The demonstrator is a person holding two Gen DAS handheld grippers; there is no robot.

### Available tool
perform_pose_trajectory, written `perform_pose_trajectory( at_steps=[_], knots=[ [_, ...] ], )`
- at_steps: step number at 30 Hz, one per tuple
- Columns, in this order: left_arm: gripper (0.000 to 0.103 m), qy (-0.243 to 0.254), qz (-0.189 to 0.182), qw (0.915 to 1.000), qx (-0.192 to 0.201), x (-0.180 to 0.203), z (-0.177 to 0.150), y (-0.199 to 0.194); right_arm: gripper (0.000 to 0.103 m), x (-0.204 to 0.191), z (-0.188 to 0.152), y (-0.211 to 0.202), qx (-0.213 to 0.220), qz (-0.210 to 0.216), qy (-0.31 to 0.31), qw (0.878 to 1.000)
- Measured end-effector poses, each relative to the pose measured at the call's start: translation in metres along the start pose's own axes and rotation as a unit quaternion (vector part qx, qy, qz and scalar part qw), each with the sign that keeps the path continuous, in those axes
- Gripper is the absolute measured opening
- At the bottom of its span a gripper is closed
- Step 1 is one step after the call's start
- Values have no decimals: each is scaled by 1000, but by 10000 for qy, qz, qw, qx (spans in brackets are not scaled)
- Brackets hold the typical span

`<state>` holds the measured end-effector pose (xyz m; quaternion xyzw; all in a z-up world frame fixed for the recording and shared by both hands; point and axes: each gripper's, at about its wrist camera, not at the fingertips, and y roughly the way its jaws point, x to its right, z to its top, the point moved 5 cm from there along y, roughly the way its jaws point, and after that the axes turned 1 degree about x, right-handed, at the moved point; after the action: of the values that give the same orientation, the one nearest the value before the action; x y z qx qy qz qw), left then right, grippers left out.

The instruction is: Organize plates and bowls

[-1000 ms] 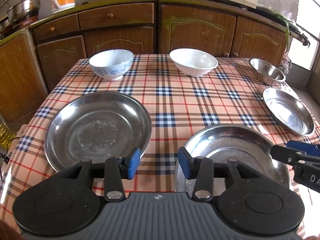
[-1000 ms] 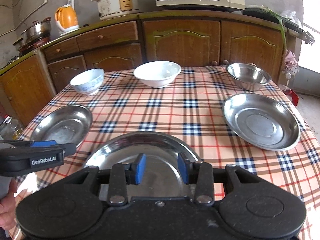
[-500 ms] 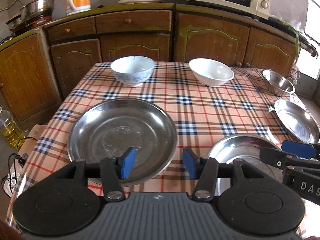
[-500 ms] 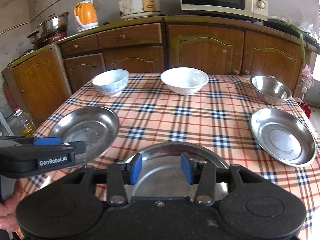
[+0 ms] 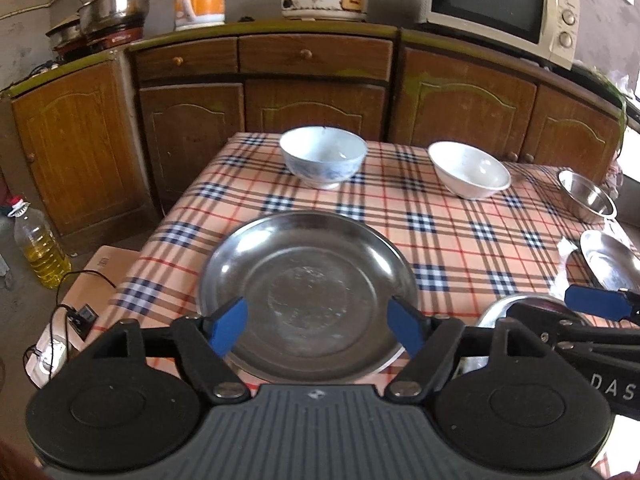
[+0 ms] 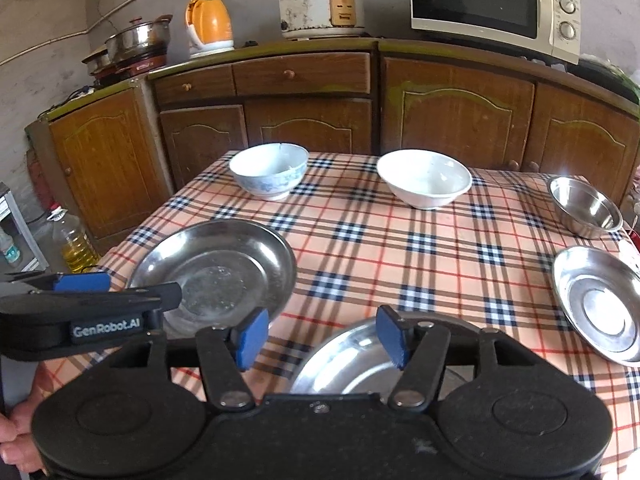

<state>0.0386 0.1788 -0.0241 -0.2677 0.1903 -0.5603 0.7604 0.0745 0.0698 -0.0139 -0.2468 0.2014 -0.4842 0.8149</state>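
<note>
Your left gripper (image 5: 318,326) hovers over a steel plate (image 5: 308,296), your right gripper (image 6: 322,336) over another plate (image 6: 352,360); both jaws are opening, empty.

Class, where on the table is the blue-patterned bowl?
In the right wrist view, the blue-patterned bowl stands at the table's far left, beside the plain white bowl.

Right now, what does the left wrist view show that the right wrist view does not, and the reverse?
Only the left wrist view: a cardboard box and a black cable on the floor.
Only the right wrist view: a hand at the lower left edge.
Both: the blue-patterned bowl, the white bowl, the large steel plate and the oil bottle.
</note>
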Motion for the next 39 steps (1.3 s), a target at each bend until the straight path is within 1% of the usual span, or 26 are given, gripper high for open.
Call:
perform_pose_trajectory(
  at_steps=[4,10,19,27,32,39],
  knots=[
    [87,-51,60,10000,27,-12,3,1,76,-10,3,8,-58,148,-6,9999],
    [88,-163,217,9996,-29,-32,4,6,76,-21,10,19,-121,91,-58,9999],
    [88,-167,473,9984,-264,-64,3,30,76,-33,15,47,-339,185,-90,9992],
    [89,-217,563,9972,-453,-88,3,54,76,-39,17,81,-533,217,-155,9982],
    [89,-117,625,9963,-575,-95,4,72,76,-40,18,104,-661,189,-164,9975],
    [89,-113,643,9952,-730,-100,3,93,76,-39,15,131,-822,190,-97,9964]
  ],
)
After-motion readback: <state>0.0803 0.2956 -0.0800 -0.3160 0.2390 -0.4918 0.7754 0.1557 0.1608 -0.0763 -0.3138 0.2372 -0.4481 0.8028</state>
